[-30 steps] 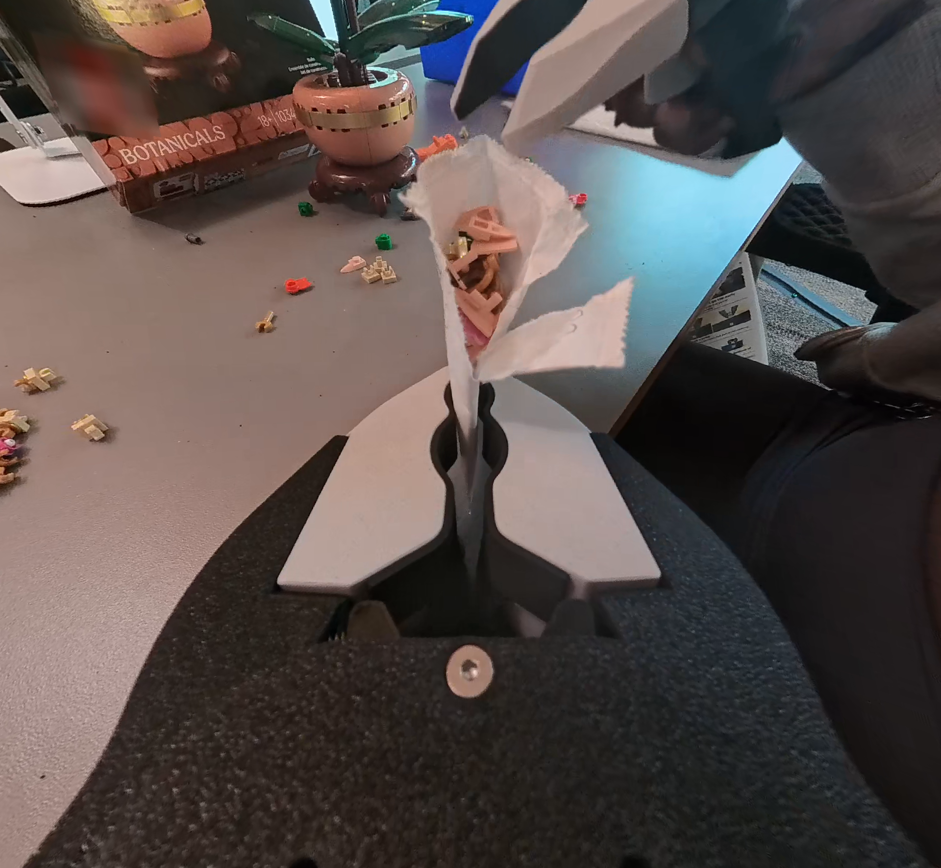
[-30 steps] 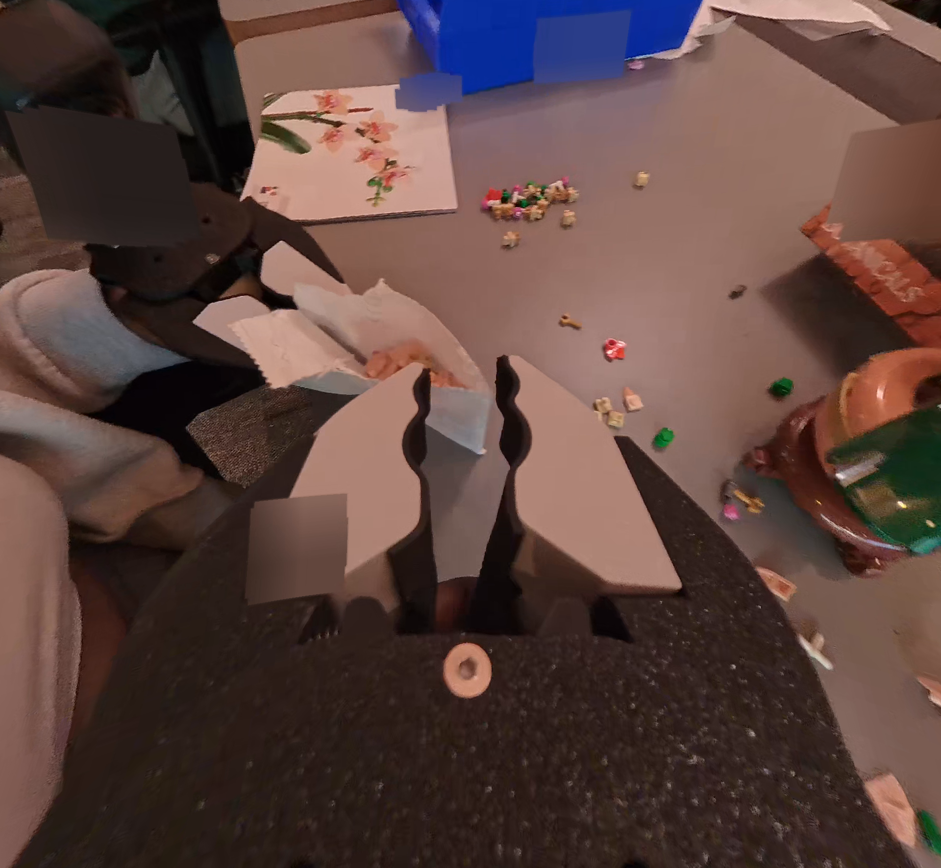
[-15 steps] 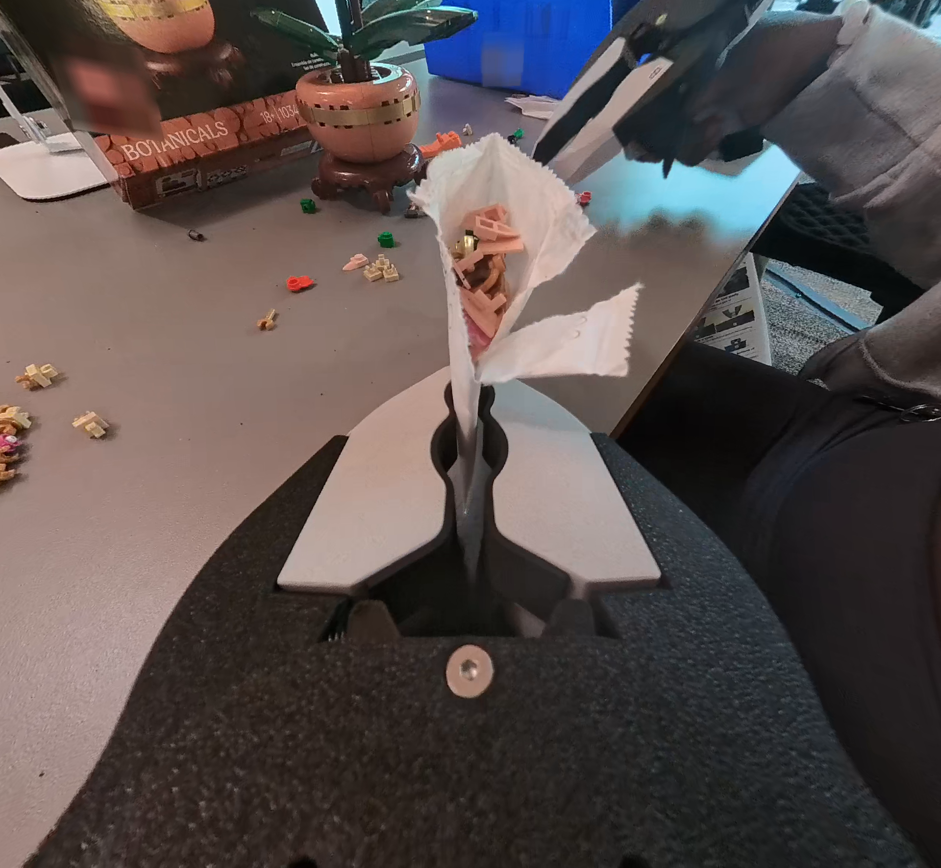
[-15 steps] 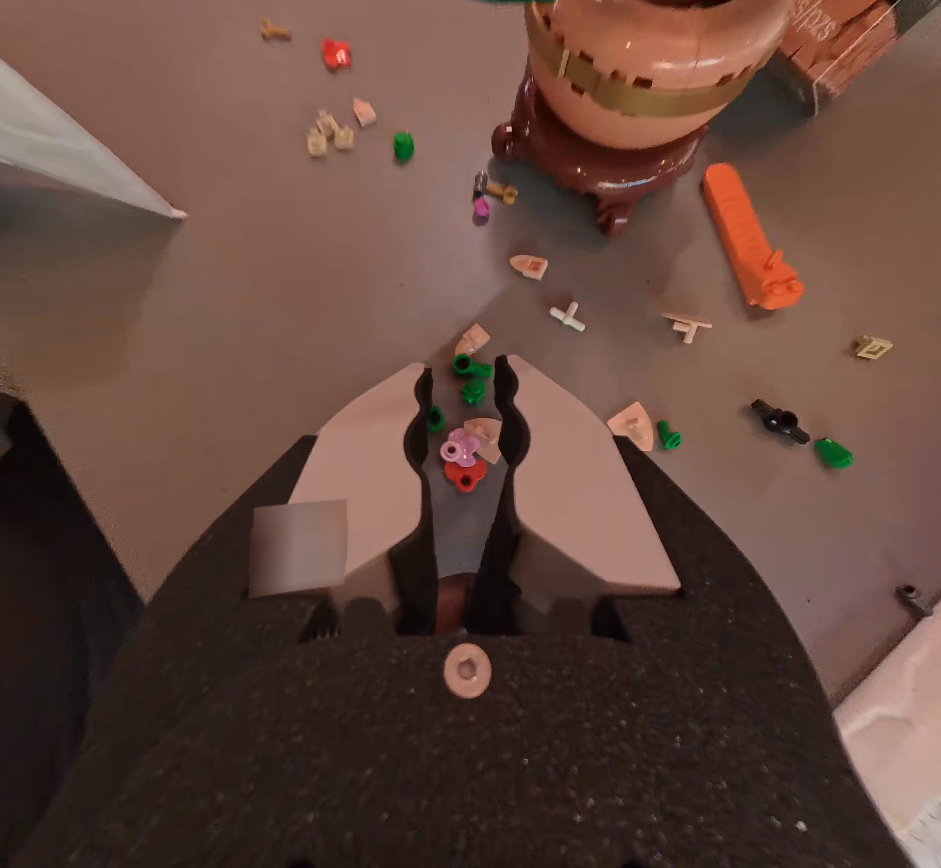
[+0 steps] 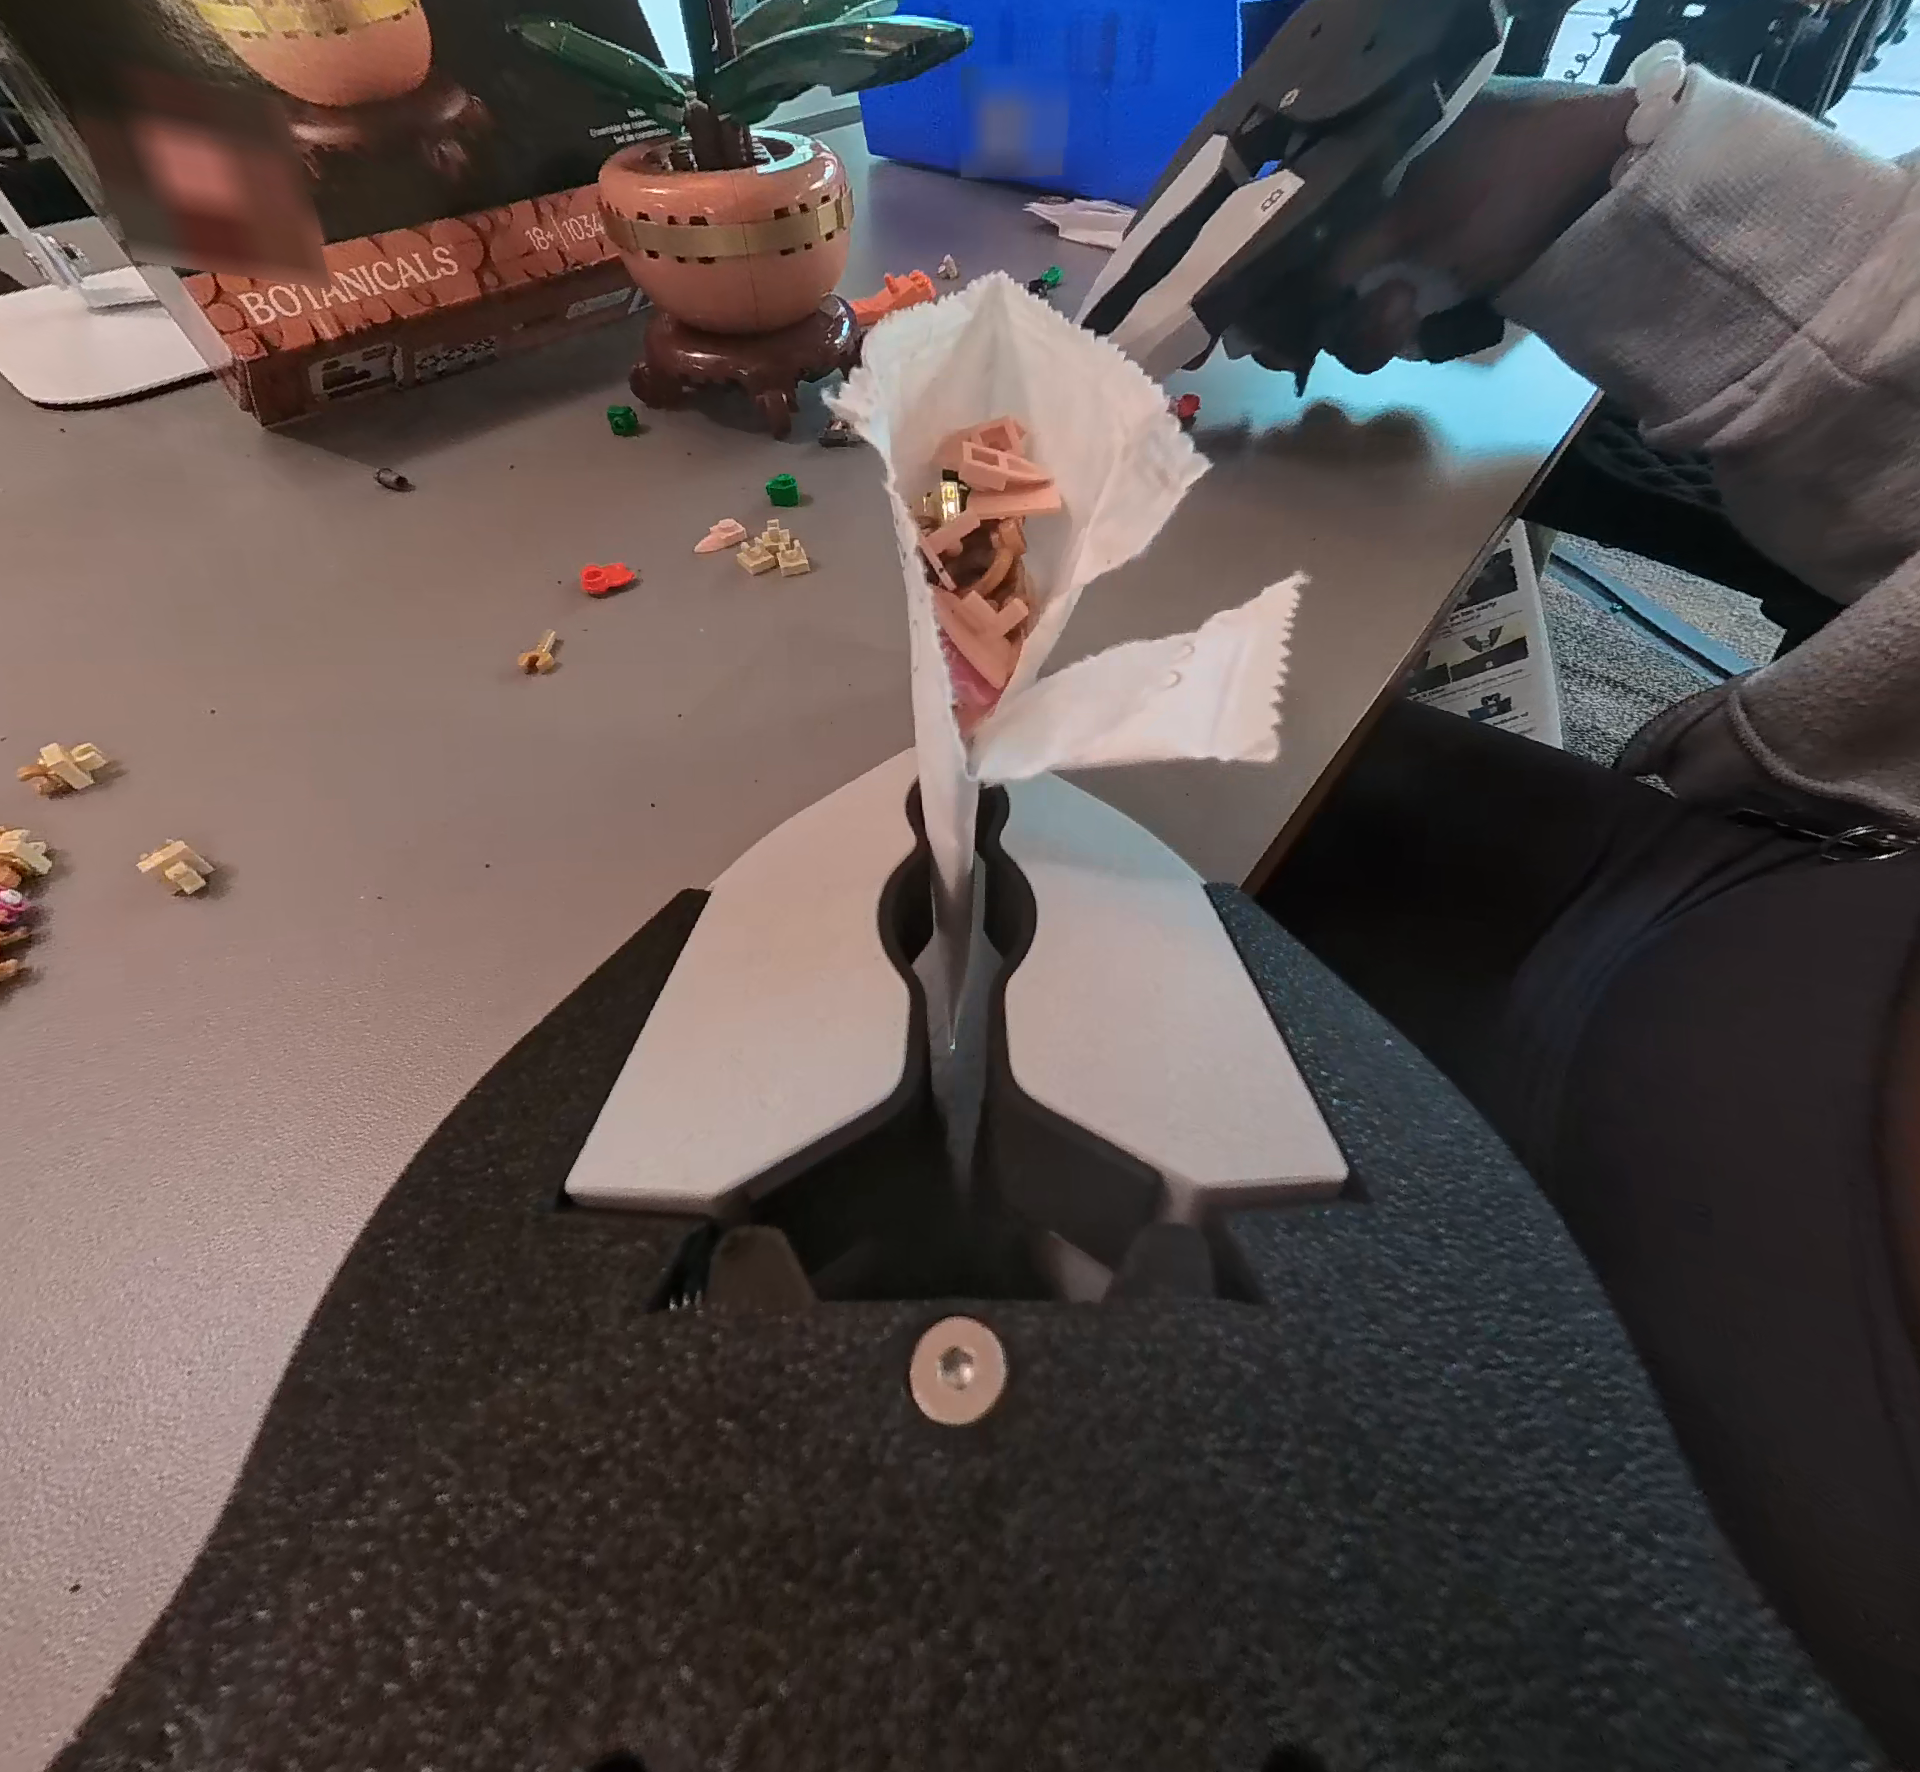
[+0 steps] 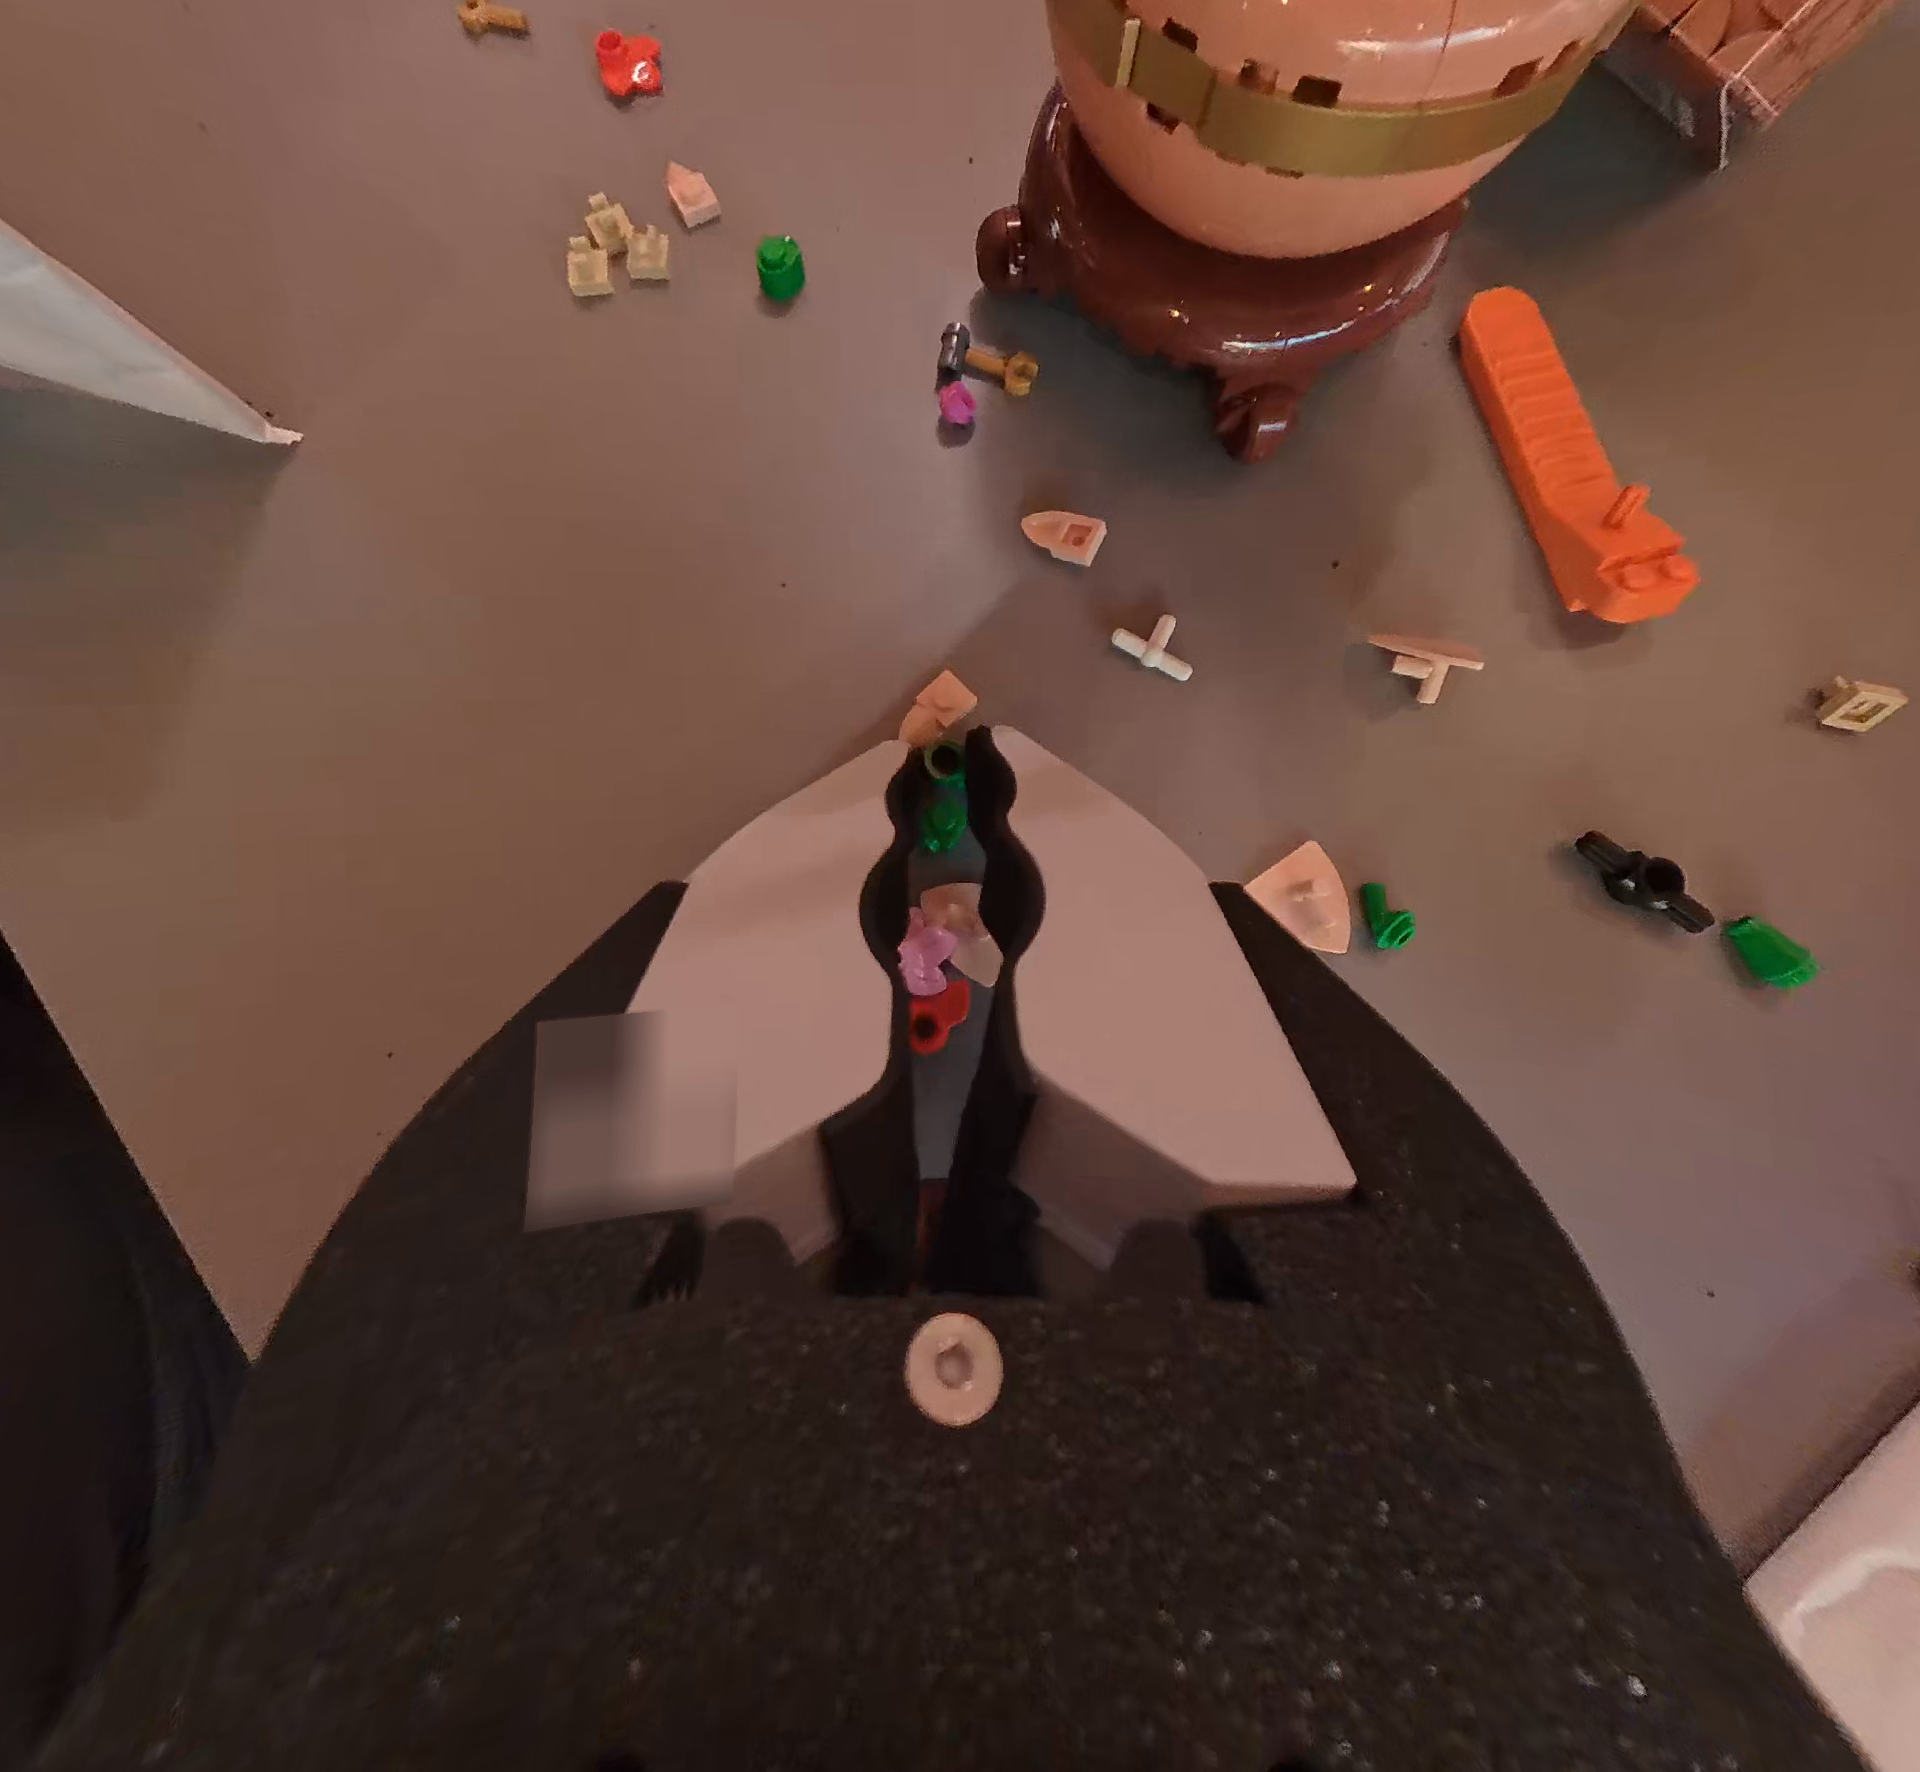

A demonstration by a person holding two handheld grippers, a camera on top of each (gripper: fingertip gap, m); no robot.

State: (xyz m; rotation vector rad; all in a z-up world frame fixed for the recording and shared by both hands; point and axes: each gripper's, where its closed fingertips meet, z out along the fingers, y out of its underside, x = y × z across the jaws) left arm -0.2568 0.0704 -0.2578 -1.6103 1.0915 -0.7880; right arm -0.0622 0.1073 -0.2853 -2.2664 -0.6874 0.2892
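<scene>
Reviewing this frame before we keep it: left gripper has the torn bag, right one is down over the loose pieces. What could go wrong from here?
1. The paper bag is torn wide open, pinched only at its bottom by the left gripper; tilting could spill the bricks.
2. The right gripper, nearly shut, straddles several small pieces; it may grab several or scatter them.

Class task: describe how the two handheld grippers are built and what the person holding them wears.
Each gripper, left and right, has a black, grainy-textured body with a silver screw at its centre and two pale grey wedge-shaped fingers lined with wavy black inner pads. The person wears a light grey knit sleeve and dark trousers.
</scene>
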